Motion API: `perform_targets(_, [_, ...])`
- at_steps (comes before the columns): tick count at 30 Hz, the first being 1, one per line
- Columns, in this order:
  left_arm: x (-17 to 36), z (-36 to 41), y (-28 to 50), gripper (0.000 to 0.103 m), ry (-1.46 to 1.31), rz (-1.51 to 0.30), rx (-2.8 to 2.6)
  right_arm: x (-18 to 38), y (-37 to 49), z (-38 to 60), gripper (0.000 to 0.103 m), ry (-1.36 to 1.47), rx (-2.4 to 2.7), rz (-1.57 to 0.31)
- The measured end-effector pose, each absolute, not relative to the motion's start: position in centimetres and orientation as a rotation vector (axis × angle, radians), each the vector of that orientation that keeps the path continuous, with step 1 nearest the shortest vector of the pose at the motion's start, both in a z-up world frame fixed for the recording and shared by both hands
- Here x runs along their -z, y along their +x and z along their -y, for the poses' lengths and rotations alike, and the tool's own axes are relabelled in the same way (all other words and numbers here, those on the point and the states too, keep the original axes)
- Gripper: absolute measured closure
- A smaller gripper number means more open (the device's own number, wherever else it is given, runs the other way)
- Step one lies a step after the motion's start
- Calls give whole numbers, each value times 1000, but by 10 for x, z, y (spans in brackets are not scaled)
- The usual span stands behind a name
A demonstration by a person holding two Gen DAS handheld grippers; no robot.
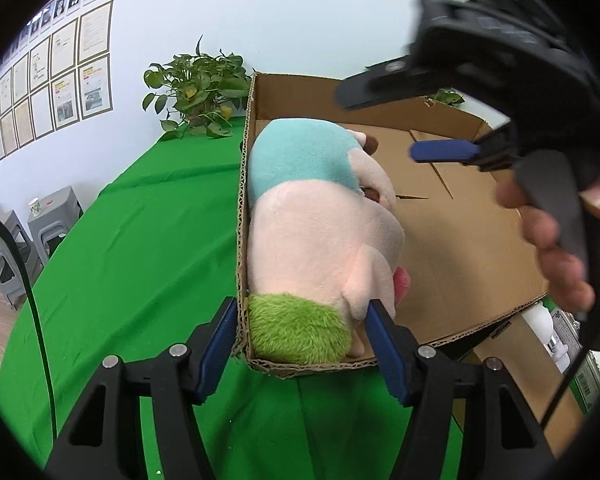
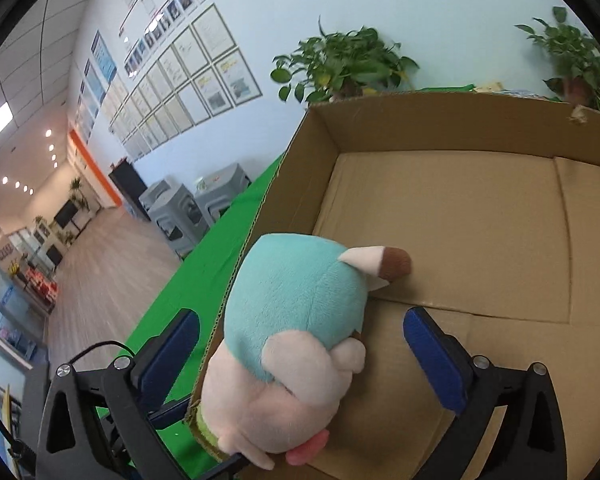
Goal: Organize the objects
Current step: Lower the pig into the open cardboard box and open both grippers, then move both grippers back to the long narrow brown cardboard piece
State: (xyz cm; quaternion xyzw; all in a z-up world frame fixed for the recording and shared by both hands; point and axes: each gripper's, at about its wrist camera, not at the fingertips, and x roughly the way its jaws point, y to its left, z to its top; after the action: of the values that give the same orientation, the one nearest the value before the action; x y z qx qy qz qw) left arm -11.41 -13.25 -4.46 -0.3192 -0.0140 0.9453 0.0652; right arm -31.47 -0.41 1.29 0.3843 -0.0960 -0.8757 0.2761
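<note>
Plush toy lying in the box, both grippers still around it

The green table (image 1: 132, 240) carries the open cardboard box (image 1: 472, 248), bare but for the plush (image 1: 320, 240), which lies along the box's left wall with its green end in the near corner. The left gripper (image 1: 300, 356) straddles that corner: one finger (image 1: 220, 352) outside the wall, the other inside against the plush's green end, so wall and toy sit between half-open jaws; whether they pinch I cannot tell. The right gripper (image 2: 308, 360) stands wide open over the teal head, pads clear of it, holding nothing. Main risk, as I judge it: if the left gripper pulls back while clamped, it could drag the wall and shift or tip the light box, or snag the fur and haul the plush back out over the edge.
</note>
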Motion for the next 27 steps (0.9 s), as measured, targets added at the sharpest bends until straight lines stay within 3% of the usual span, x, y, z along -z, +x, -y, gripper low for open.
perform_targets(3, [38,134,-107,40,-930,43,-2886,-20,-292,-10,0,1013,2415,241])
perform_targets(6, [20,136,-90,39,-839,32,-2963,-25,-257,-23,0,1002,2608,102])
perform_targets(8, [7,137,-76,30,-780,55,-3009,-24,-229,-30,0,981,2727,8])
perform_targets(9, [0,137,-68,21,-739,85,-3029,-23,-217,-35,0,975,2768,-9])
perform_targets(12, [-16,131,-51,19,-677,138,-3051,-22,-179,-55,2,970,2842,-31])
perform_targets(14, [-25,124,-40,20,-647,148,-3119,-20,-154,-67,8,985,2868,-52])
perform_targets(17, [-35,116,-31,22,-585,186,-3161,-17,-118,-83,44,991,2910,-83])
perform_targets(18, [-38,113,-28,37,-566,199,-3149,-16,-108,-87,56,994,2912,-93])
perform_targets(19, [-40,110,-26,69,-556,207,-3130,-14,-96,-104,63,994,2909,-90])
perform_targets(21, [-42,99,-24,101,-598,187,-3103,-12,-84,-119,75,996,2904,-85])
perform_targets(25, [-48,78,-14,99,-582,149,-3126,-13,-62,-139,80,968,2923,-101])
perform_targets(26, [-48,75,-12,93,-586,151,-3131,-13,-53,-147,80,967,2925,-109])
perform_targets(27, [-49,71,-10,64,-602,155,-3140,-13,-47,-151,80,970,2922,-99])
